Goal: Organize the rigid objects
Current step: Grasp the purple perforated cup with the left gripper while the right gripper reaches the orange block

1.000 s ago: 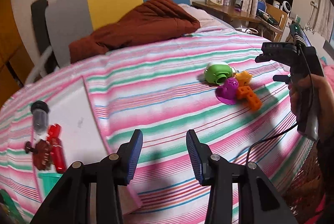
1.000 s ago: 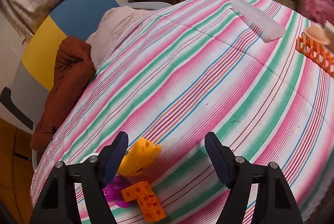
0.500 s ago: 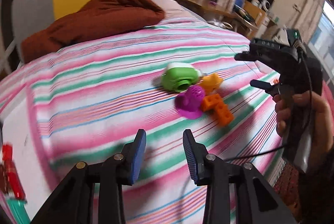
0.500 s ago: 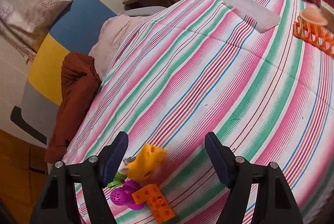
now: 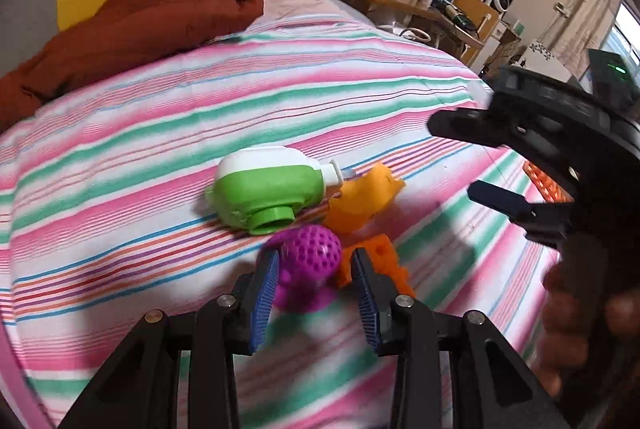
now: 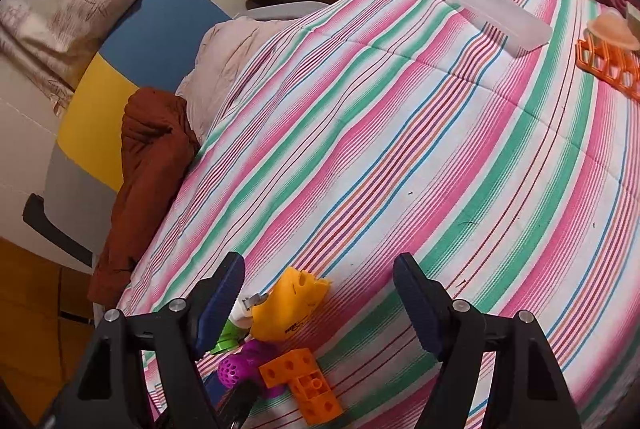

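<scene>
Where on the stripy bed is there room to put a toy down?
Bare striped bedspread stretches between the toy pile and the clear plastic case. It is crowded where the green-and-white toy, purple dotted ball toy, yellow-orange plastic piece and orange building block bunch together, with the left gripper around the ball.

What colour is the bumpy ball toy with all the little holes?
Purple. The ball toy shows best in the left wrist view, between the tongs.

Purple perforated ball toy point(image 5: 310, 253), green-white toy point(image 5: 268, 195), orange blocks point(image 6: 306, 383), clustered on bedspread
</scene>
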Tool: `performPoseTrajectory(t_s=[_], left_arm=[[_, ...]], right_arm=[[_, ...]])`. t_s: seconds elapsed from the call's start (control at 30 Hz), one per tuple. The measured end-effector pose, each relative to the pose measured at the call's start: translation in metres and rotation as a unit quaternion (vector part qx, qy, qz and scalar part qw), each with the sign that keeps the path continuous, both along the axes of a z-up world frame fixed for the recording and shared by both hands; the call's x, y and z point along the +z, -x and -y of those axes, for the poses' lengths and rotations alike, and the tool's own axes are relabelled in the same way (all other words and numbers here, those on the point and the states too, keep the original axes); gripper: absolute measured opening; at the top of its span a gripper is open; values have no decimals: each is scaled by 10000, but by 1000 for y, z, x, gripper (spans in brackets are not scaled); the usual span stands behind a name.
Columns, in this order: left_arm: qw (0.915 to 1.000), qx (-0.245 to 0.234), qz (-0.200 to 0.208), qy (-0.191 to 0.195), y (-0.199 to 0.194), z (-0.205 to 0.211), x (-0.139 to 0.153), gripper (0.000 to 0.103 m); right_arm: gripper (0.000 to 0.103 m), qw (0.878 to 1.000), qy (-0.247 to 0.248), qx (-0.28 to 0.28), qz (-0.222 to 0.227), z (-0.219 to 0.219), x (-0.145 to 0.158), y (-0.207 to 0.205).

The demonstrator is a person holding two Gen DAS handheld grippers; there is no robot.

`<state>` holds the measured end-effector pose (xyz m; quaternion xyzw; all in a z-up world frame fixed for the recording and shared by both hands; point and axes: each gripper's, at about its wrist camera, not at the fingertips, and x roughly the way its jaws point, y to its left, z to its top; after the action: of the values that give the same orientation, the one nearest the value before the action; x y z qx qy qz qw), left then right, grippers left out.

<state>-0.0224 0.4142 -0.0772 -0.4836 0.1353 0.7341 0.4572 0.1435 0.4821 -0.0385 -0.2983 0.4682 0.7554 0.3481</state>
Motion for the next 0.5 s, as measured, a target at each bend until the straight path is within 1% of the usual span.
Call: performPoseTrajectory(t_s=[0.07, 0.1, 0.13, 0.2, 0.27, 0.33, 0.43, 0.47, 0.5], left_arm=[[9997, 129, 219, -12, 9, -1, -9, 35], [9992, 168, 327, -124, 11, 2, -10, 35], [9991, 204, 330, -152, 13, 6, -9, 35], [9994, 247, 151, -197, 12, 19, -6, 35], [9993, 272, 133, -226, 12, 38, -3, 35], [9990, 406, 42, -180, 11, 58, -1, 35], [9984, 554, 75, -96, 8, 89, 0, 35], [9981, 604, 81, -70, 7, 100, 0, 35], [9976, 674, 96, -87, 7, 110, 0, 35]], right_arm=[[77, 10000, -55, 36, 46, 1, 0, 1], [77, 9999, -77, 84, 68, 1, 0, 3], [76, 9997, -127, 167, 116, 2, 1, 6], [75, 9992, -200, 298, 152, 4, 2, 12], [74, 9985, -223, 462, 190, 7, 2, 17], [74, 9973, -73, 715, 180, 10, -2, 23], [72, 9937, 179, 1103, 126, 16, -9, 32], [67, 9922, 226, 1221, 96, 18, -10, 33], [65, 9900, 270, 1386, 43, 21, -10, 36]])
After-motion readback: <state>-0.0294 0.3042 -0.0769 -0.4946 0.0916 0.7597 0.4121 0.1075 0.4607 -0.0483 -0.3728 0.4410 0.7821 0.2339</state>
